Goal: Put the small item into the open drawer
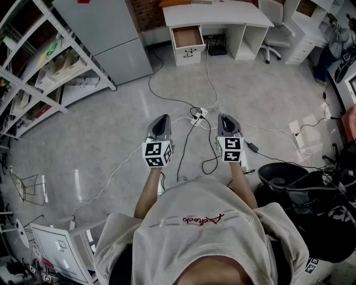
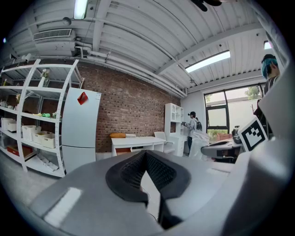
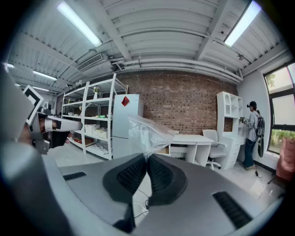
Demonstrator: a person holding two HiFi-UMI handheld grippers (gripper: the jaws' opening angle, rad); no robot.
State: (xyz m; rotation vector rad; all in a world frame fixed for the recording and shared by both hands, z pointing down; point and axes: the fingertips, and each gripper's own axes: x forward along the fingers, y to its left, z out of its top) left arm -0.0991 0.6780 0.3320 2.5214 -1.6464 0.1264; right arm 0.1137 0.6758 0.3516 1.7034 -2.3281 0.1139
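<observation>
From my head, looking down, I hold my left hand-held gripper (image 1: 161, 127) and my right hand-held gripper (image 1: 227, 124) out in front of me in the middle of the frame. The open drawer (image 1: 187, 38) is well away, at the top of the frame under the white tabletop (image 1: 217, 14). Cables (image 1: 196, 114) lie across the floor between me and it. I could trip on them if I walk without looking.

In the left gripper view, my left one (image 2: 146, 156) is pressed together with nothing in it. The drawer (image 2: 122, 150) is small, left of the middle.

In the right gripper view, my right one (image 3: 147, 159) is pinching a thin clear bag (image 3: 146, 133). The bag sticks up above the tips in the middle of the frame. The drawer (image 3: 163, 150) shows just behind it, far off.

I think only a small bit of the bag is in the pinch. It is thin and smooth, so it could slip out on the way. It is light too. If I let go too high, it may float down beside the drawer and not in it. It may also cling to the pads when I let go.
</observation>
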